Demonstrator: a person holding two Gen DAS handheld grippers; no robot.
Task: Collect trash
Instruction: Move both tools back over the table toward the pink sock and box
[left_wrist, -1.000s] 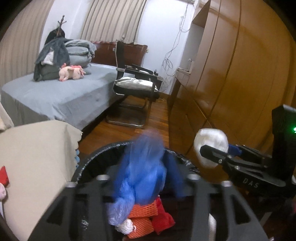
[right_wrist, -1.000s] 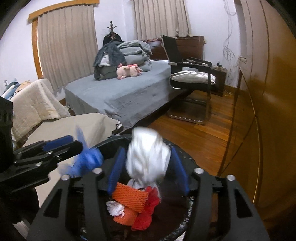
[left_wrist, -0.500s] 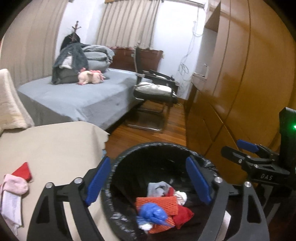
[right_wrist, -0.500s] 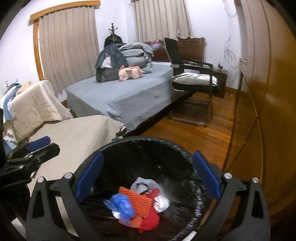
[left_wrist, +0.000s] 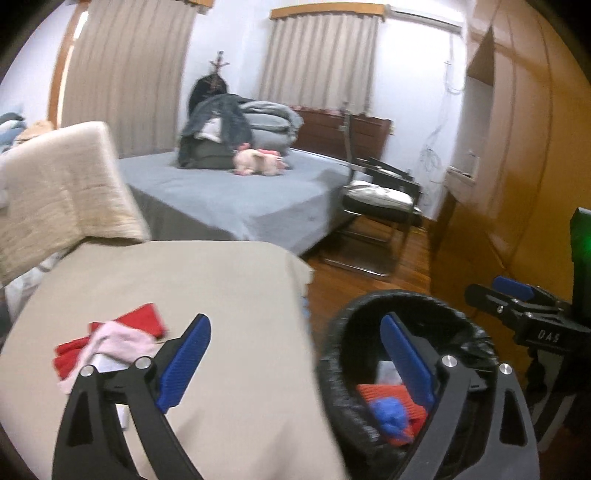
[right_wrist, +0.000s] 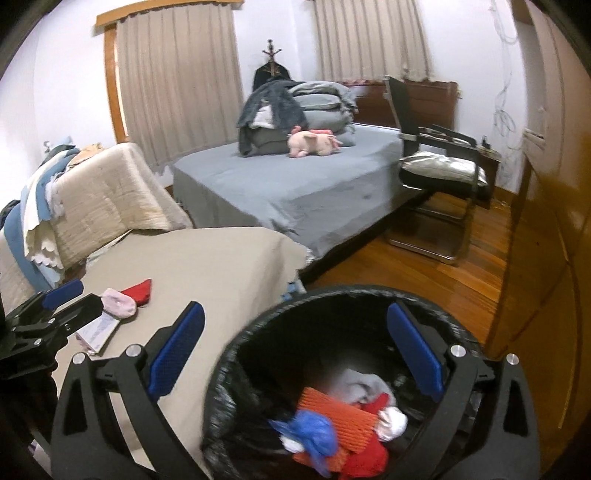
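We are between drops: both our left gripper (left_wrist: 295, 363) and right gripper (right_wrist: 295, 345) stand wide apart with nothing in them, beside the black-lined bin (right_wrist: 229, 369) that already holds orange, blue and white scraps (right_wrist: 336, 424). A pink and red pile (left_wrist: 110, 341) with a paper (right_wrist: 98, 328) lies on the beige table (left_wrist: 229, 295); next, we judge, the left gripper must reach there.

Bedroom: grey bed (right_wrist: 295, 192) under curtained windows (right_wrist: 177, 74), black chair (right_wrist: 436, 166) beside it, wood floor (right_wrist: 424, 280), wardrobe (right_wrist: 554, 221) opposite.
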